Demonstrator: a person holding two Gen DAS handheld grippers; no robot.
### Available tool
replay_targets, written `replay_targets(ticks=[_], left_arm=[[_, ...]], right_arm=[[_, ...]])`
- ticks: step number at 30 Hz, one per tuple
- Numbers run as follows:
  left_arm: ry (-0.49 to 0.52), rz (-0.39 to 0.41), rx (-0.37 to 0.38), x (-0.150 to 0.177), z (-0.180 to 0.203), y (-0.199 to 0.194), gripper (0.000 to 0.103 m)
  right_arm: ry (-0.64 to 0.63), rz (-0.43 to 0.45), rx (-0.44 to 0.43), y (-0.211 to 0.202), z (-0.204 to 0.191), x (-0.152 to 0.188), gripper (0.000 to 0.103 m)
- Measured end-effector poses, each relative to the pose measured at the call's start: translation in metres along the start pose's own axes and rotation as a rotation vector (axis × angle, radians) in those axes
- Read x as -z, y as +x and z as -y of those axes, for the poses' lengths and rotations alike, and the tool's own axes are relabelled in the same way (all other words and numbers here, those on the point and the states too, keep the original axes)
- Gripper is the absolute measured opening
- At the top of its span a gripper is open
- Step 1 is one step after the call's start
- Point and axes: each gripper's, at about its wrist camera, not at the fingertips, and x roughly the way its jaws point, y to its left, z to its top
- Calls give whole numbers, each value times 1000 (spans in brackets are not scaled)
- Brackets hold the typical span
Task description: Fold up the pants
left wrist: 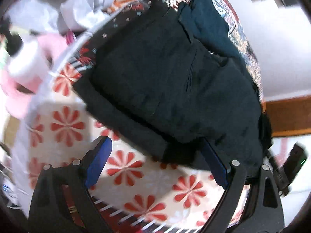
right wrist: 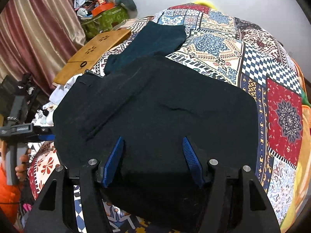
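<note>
Dark navy pants point(right wrist: 165, 112) lie folded into a thick block on the patterned bedspread point(right wrist: 252, 62); they also fill the left wrist view point(left wrist: 171, 81). A second dark teal garment point(right wrist: 155, 38) lies behind them. My left gripper point(left wrist: 155, 151) is open at the pants' near edge, its right finger point(left wrist: 213, 165) tucked under the cloth and its left finger over the bedspread. My right gripper point(right wrist: 153, 155) is open, its jaws wide apart over the near edge of the folded pants, holding nothing.
A wooden board point(right wrist: 93, 56) and a cluttered pile with a green bag point(right wrist: 105, 17) sit at the bed's far left by a curtain point(right wrist: 38, 29). Pink and white items point(left wrist: 29, 62) lie left of the bed. The other gripper shows in the right wrist view point(right wrist: 19, 130).
</note>
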Motion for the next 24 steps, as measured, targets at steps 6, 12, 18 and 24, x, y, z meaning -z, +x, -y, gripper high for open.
replay_targets(ticks=[6, 12, 18, 24], left_arm=[[-127, 39, 105, -16, -9, 4, 96], [-181, 39, 125, -36, -11, 18, 96], [-139, 117, -28, -35, -2, 16, 62], [11, 253, -145, -28, 20, -4, 18]], right_arm=[[-12, 4, -7, 0, -1, 0, 61], [-2, 17, -26, 2, 1, 0, 62], [13, 28, -46, 1, 5, 1, 63], [32, 21, -31, -6, 8, 5, 63]])
